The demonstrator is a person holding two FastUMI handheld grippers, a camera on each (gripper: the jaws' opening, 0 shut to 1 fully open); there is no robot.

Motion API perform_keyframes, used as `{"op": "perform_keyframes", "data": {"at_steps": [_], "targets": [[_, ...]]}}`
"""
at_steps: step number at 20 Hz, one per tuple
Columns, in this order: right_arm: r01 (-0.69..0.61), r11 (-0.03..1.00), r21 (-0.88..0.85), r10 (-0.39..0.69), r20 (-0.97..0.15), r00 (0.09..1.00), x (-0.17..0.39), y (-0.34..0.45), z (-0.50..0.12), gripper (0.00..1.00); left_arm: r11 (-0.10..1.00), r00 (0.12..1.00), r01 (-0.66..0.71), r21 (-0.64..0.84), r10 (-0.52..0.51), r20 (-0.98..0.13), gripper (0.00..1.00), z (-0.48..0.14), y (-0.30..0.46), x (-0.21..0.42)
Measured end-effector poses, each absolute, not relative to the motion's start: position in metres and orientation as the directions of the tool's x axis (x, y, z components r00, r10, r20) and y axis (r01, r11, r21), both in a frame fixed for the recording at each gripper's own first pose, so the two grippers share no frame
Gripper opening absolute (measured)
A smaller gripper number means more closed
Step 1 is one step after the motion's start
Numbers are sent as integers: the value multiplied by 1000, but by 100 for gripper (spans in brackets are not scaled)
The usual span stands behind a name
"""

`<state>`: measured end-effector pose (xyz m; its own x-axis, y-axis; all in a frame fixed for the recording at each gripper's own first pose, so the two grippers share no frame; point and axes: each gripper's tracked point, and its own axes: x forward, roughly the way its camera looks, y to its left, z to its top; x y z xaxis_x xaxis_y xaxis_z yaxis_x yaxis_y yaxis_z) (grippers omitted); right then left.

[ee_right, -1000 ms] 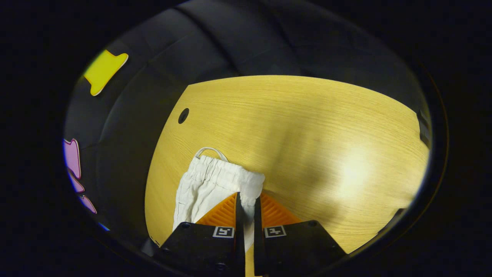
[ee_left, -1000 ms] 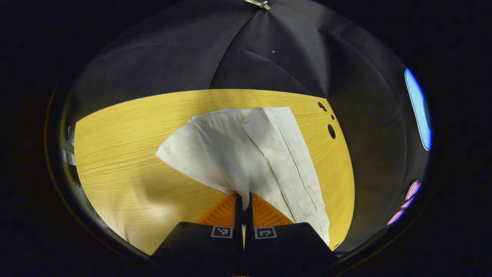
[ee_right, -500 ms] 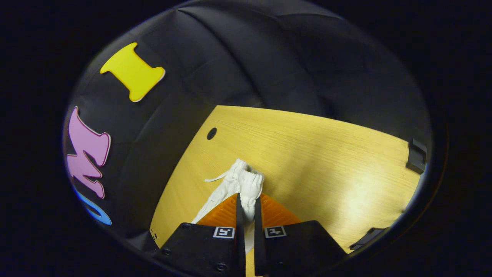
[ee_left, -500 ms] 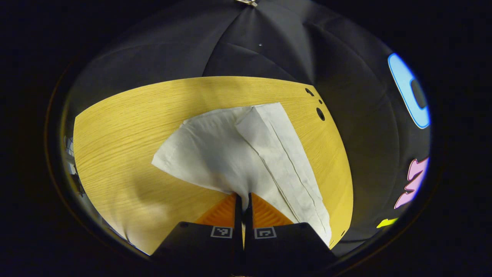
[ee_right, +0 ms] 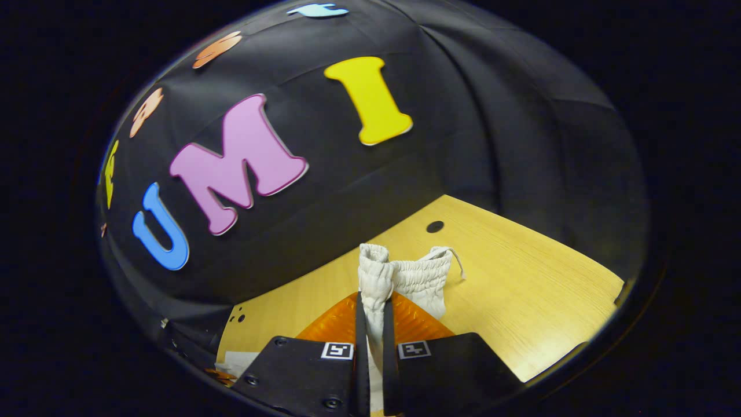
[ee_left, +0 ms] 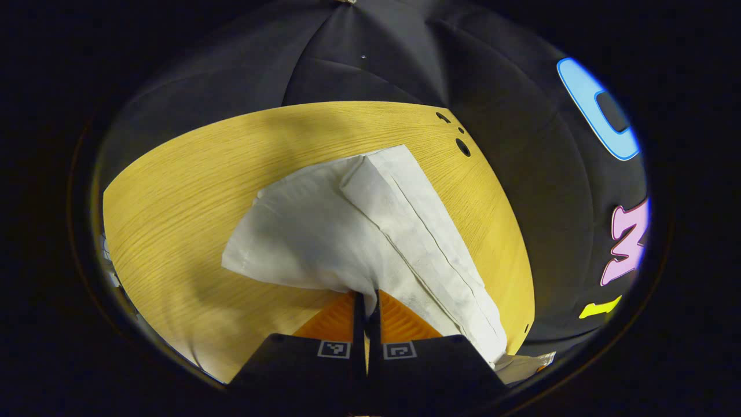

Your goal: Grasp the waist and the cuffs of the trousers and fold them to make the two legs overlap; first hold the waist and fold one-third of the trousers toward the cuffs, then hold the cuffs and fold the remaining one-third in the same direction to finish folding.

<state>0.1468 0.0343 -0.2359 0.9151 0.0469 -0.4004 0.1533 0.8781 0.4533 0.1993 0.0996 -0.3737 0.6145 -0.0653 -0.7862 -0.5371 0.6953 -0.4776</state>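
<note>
White trousers (ee_left: 370, 231) spread over the wooden table (ee_left: 173, 191) in the left gripper view, one leg folded partway over the other with a long seam running to the lower right. My left gripper (ee_left: 366, 301) is shut on the cuff end of the cloth. In the right gripper view the gathered elastic waist (ee_right: 405, 278) with a white drawstring loop (ee_right: 451, 255) stands lifted above the table (ee_right: 521, 301). My right gripper (ee_right: 370, 307) is shut on the waistband, which bunches up between the fingers.
Small round holes (ee_left: 462, 147) mark the table's far right corner in the left gripper view; one hole (ee_right: 435, 226) shows beyond the waist in the right gripper view. The black cloth wall stands close behind the table's edges.
My right gripper has swung round and tilted up with the waist, so the wall now rises before it. The left gripper has shifted slightly, with the folded leg lying farther over the other.
</note>
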Motion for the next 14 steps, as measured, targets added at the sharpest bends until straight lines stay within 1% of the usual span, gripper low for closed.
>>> {"op": "perform_keyframes", "data": {"at_steps": [3,7,11,14], "targets": [[30,918,396,126,-363,923,146,87,-234,13,698,612,-528,-484,-82,-786,6,-374,101,199],[-133,942,308,251,-384,888,139,161,-257,13,707,608,-520,-479,-88,-789,7,-374,99,198],[-315,931,183,364,-470,804,126,222,-303,13,712,605,-517,-475,-88,-791,6,-374,99,198],[-402,907,125,402,-542,738,123,239,-331,13,712,605,-518,-474,-87,-792,6,-374,99,198]]}}
